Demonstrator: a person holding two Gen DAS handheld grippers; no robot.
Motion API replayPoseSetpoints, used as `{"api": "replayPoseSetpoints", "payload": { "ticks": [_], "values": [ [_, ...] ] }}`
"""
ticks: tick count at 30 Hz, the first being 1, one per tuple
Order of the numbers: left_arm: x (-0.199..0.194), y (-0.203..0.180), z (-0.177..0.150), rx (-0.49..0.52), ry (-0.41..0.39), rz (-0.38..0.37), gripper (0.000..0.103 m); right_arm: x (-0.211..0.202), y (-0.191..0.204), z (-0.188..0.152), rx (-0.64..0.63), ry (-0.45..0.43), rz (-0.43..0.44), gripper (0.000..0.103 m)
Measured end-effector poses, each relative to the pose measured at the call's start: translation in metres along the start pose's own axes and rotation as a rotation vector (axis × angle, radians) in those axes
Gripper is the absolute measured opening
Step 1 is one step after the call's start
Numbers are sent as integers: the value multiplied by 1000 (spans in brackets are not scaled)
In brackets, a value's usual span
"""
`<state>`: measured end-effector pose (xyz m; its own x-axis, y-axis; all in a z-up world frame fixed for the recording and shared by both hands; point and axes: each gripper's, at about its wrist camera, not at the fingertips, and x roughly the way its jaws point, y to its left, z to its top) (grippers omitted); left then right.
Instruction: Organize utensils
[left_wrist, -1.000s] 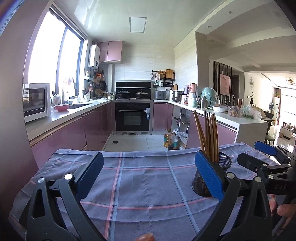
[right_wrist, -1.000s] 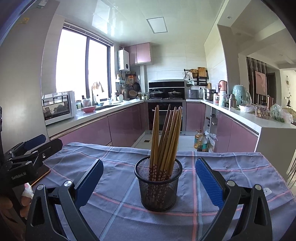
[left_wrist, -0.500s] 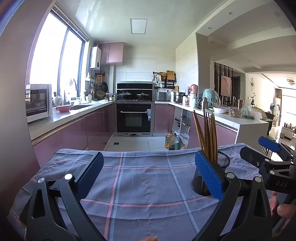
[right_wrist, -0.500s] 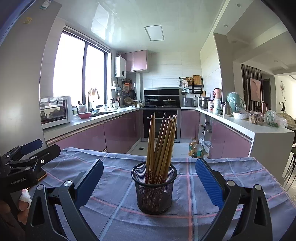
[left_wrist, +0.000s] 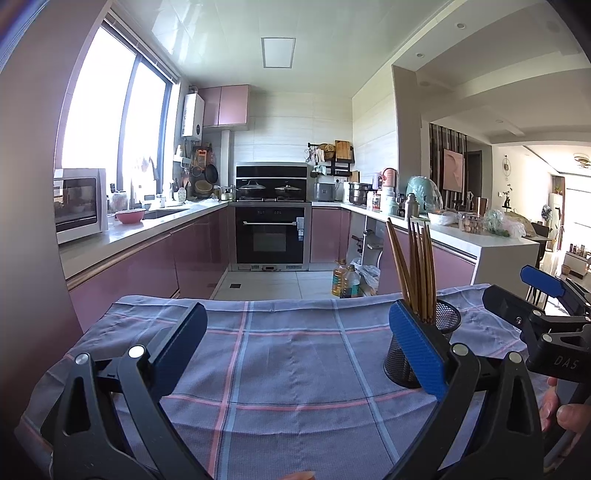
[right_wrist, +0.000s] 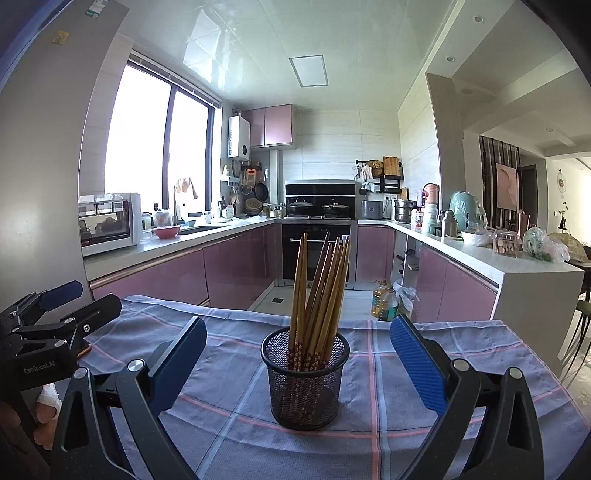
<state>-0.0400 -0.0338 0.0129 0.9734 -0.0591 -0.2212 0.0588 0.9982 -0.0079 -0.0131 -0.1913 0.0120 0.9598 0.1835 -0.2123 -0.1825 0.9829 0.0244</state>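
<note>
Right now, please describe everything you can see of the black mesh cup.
The cup is a round holder of black wire mesh, with a solid rim and see-through walls. It stands upright on the checked cloth. Inside stands a bundle of brown chopsticks, leaning a little, their patterned lower ends visible through the mesh. It sits centred in front of the right gripper, whose jaws are open and apart from it. In the left wrist view it stands partly behind that gripper's right finger. Only cloth and chopsticks touch it.

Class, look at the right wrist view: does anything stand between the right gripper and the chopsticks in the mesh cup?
Nothing visible does. The right gripper is open, the mesh cup of chopsticks stands straight ahead between its fingers, and only bare cloth lies in front.
</note>
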Motion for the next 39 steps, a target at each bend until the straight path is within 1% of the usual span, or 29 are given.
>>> {"api": "replayPoseSetpoints", "payload": {
  "ticks": [39],
  "values": [
    [1, 0, -3, -4, 13, 6, 97, -6, -3, 1, 9, 2, -23, 97]
  ]
}}
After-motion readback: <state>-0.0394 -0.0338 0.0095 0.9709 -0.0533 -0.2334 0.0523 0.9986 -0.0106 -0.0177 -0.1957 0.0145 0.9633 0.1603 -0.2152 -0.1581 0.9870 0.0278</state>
